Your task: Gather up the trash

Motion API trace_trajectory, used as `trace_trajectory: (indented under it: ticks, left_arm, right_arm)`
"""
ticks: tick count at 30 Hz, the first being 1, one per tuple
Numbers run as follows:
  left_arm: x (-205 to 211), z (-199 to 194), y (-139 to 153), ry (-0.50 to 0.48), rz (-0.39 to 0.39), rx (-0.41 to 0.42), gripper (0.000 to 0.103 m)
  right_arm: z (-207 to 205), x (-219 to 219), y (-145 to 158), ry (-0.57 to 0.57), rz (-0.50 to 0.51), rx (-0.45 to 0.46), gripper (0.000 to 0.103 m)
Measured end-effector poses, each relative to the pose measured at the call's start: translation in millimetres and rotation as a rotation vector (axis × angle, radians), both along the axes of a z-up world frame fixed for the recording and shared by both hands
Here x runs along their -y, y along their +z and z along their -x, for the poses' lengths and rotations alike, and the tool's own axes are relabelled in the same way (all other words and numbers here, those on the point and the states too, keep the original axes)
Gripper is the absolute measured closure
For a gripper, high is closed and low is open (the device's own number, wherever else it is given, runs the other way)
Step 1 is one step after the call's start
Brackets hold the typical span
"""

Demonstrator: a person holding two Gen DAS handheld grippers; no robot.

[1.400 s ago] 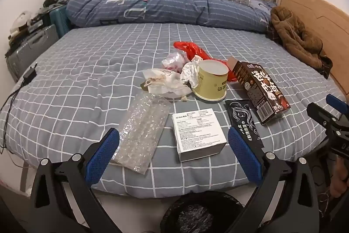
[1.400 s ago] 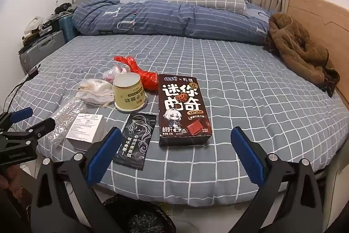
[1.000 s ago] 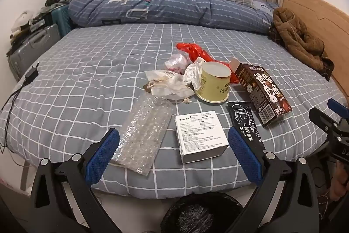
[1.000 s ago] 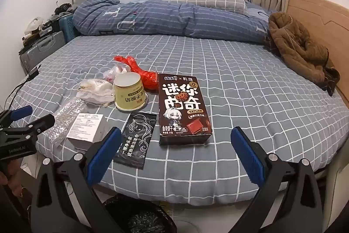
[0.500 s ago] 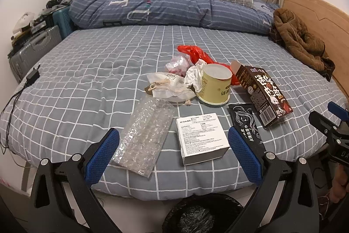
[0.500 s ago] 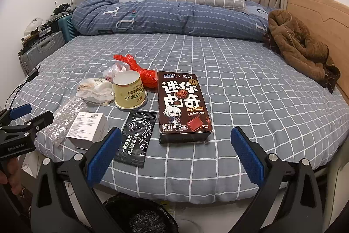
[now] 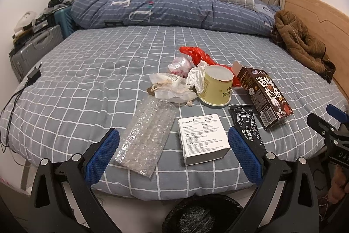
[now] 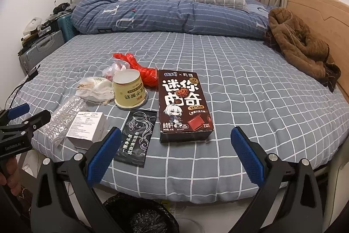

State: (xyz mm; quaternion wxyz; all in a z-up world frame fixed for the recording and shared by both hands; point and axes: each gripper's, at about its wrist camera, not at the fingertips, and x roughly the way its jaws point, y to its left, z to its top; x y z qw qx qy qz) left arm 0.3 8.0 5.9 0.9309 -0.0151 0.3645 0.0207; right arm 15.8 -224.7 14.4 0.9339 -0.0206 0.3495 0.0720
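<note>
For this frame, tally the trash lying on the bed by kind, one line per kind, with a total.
Boxes: 2, brown biscuit box, white box
Cups: 1, yellow paper cup
Plastic bags and wraps: 3, red bag, clear pinkish bag, bubble wrap
Sachets: 1, black sachet
Cloth pouches: 1, white drawstring pouch
Crumpled paper: 1, white wad
Total: 9

A matt woven cloth sheet [image 8: 250,88] with a white grid is seen on the bed. Near its front edge, clear glossy bubble wrap [image 7: 146,134], a matt white cardboard box [image 7: 202,138] and a glossy black foil sachet [image 8: 136,138] are laid. A printed brown carton [image 8: 184,106], a paper cup [image 8: 128,88] and crinkled red plastic [image 8: 141,71] are shown.
</note>
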Motion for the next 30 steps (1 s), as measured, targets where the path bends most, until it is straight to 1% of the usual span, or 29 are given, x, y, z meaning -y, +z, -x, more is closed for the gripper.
trace_trajectory:
  ticks: [30]
  left_arm:
    - [-2.5,0.1,-0.9,0.009,0.010,0.000,0.006]
  right_arm:
    - [0.3,-5.9,1.5,0.013,-0.007,0.002,0.007]
